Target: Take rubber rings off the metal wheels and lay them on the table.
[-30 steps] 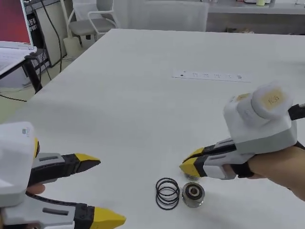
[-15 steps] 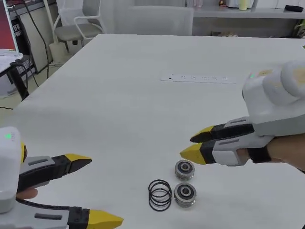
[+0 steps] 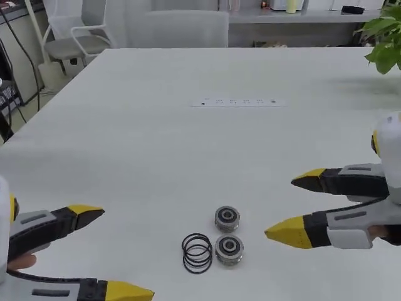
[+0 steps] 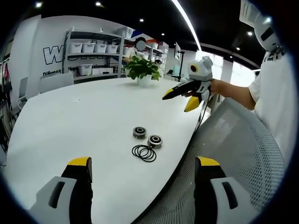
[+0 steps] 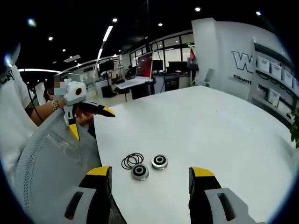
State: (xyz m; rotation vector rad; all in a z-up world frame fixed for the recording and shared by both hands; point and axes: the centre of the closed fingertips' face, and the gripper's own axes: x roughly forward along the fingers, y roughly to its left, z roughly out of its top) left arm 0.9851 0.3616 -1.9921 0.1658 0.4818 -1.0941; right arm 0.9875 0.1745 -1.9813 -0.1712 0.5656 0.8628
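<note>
Lying near the front edge of the table (image 3: 188,144), the rings (image 3: 197,252) sit just beside the nearer wheel (image 3: 229,249), the farther wheel (image 3: 227,218) just behind, all between the grippers and closest to the right gripper (image 3: 291,207), which, like the left gripper (image 3: 116,251), gapes wide and empty.

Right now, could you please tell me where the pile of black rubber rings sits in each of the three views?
Head view: the rubber rings lie low, just left of centre, directly left of a metal wheel.
Left gripper view: the rubber rings lie near the centre, just below and left of that metal wheel.
Right gripper view: the rubber rings lie below centre towards the left, just above that metal wheel.
Shared landmark: the metal wheel next to the rings.
</note>
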